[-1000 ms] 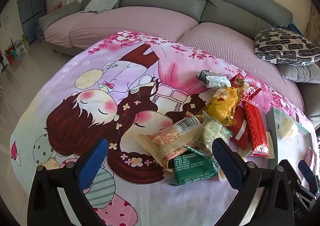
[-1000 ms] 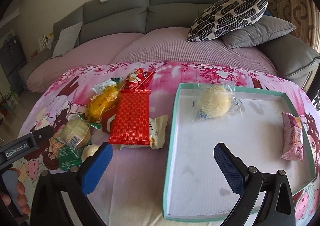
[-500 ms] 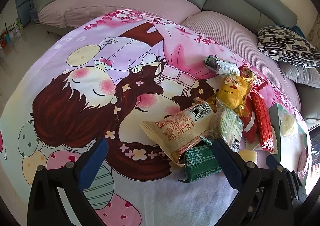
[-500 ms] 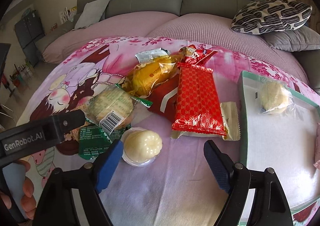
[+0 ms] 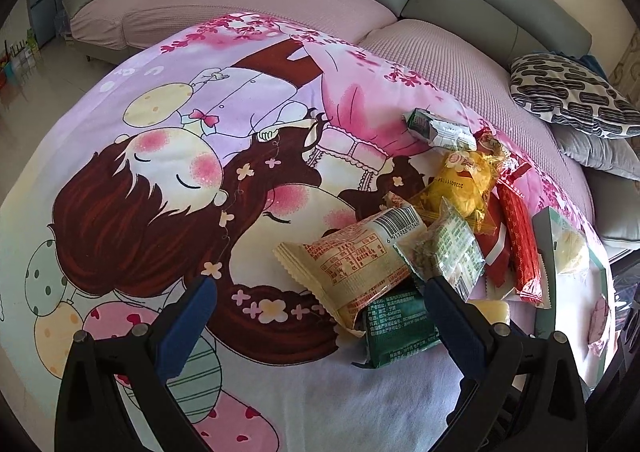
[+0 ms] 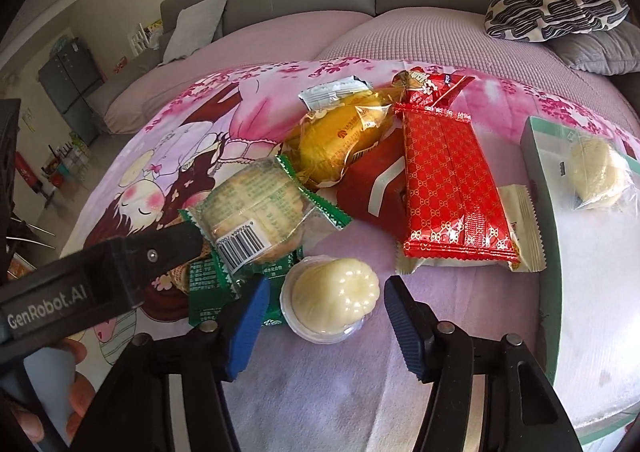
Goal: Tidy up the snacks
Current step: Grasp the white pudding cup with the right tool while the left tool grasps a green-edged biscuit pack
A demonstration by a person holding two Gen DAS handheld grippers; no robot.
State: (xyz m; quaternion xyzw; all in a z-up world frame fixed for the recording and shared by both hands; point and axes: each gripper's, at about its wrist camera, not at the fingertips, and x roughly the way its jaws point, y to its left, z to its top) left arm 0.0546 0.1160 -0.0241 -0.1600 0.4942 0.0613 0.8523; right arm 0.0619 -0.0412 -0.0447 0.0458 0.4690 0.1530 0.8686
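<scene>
Fingers of the right gripper (image 6: 322, 312) stand apart on either side of the pale jelly cup (image 6: 334, 298), near the snack pile (image 6: 360, 172) left of the tray (image 6: 542, 188), while the left gripper (image 5: 320, 316) gapes over the cream packet (image 5: 352, 256).

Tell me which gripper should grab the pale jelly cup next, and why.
Right. The right gripper is open with the jelly cup lying just ahead between its fingers. The left gripper is open over the beige packet, with the cup beyond its right finger.
</scene>
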